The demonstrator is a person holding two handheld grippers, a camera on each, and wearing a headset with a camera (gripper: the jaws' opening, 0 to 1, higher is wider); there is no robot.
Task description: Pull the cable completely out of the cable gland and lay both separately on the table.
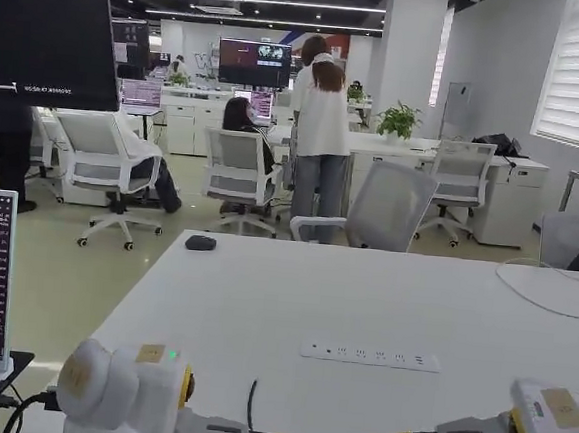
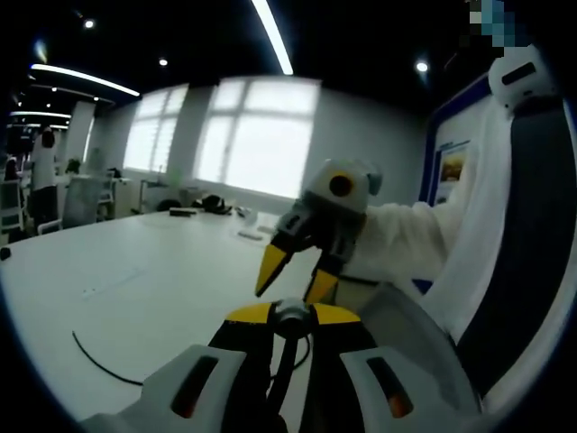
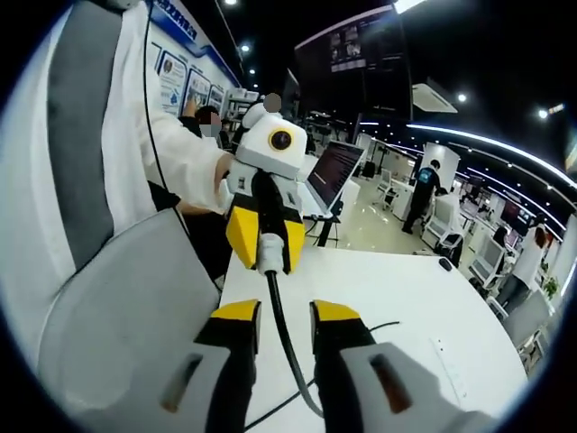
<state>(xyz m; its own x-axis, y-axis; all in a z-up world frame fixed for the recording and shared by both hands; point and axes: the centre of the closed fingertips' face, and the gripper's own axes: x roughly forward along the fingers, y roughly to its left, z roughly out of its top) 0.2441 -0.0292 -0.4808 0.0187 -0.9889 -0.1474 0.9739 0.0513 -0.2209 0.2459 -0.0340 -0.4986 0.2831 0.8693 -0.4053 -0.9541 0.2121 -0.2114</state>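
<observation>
The cable gland [image 3: 269,253] was clamped in the left gripper [image 2: 290,316]. The black cable [image 3: 286,352] was seen trailing from it, lengthwise between the right gripper's [image 3: 287,312] parted, unclosed jaws.

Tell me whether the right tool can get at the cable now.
Probably yes: the right tool is open, and the cable hanging from the gland in the left tool runs between its jaws, nothing blocking.

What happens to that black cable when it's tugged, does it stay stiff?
Probably floppy: the cable droops in a curve from the gland and trails loosely over the table. It looks thin, so likely light. It may snake about when pulled.
</observation>
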